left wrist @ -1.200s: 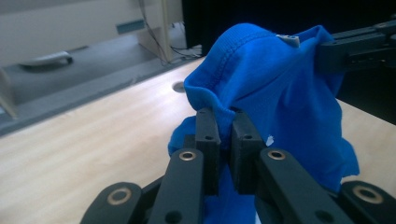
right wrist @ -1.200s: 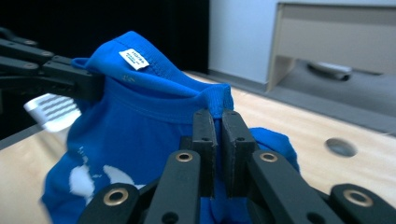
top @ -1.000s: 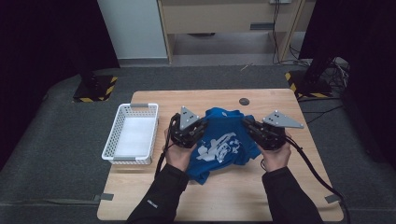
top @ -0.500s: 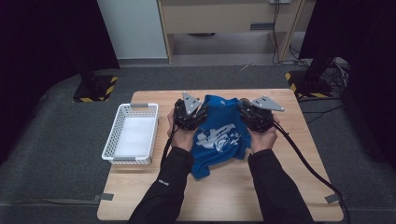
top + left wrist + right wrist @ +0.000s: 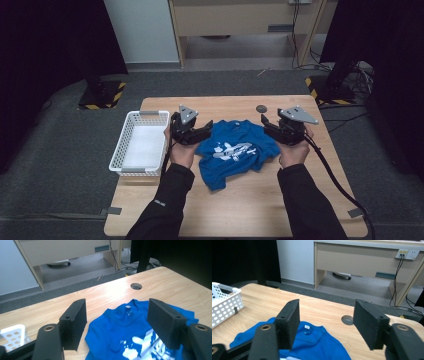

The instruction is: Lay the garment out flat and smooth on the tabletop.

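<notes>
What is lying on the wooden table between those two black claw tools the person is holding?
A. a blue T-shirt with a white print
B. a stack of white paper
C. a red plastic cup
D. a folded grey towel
A: a blue T-shirt with a white print lies on the light wooden table between the left gripper and the right gripper, both with jaws apart and holding nothing.
</notes>
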Demonstrator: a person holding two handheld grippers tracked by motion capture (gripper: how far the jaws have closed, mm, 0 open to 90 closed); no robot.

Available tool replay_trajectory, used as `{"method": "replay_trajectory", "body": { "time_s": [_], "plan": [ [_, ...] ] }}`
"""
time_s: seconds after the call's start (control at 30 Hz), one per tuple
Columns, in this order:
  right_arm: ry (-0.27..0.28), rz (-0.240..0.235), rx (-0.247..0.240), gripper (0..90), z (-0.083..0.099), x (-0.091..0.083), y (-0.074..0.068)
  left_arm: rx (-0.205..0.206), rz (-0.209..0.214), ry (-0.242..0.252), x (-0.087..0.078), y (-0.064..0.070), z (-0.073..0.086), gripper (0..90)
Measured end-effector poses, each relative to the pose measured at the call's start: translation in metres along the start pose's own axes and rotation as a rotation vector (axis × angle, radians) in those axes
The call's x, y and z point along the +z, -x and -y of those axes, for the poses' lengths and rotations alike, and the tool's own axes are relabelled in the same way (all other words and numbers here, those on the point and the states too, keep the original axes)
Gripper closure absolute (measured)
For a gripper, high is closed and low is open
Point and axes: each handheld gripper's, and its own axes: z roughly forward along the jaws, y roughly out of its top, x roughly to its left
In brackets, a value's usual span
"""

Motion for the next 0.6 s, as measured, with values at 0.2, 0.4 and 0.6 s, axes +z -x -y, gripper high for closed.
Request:
{"method": "replay_trajectory", "body": {
  "time_s": [0.2, 0.4, 0.6],
  "plan": [
    [-0.001, -0.005, 0.013, 35.8, 0.012, -0.017, 0.009, -0.027, 0.033, -0.013, -0.022, -0.006, 0.013, 29.1],
    [-0.036, -0.024, 0.039, 40.4, 0.032, -0.027, 0.015, -0.030, 0.033, -0.033, -0.038, -0.010, 0.033, 31.3],
    [-0.079, -0.052, 0.036, 43.3, 0.056, -0.033, 0.012, -0.029, 0.055, -0.093, -0.047, -0.006, 0.062, 33.4]
  ]
}}
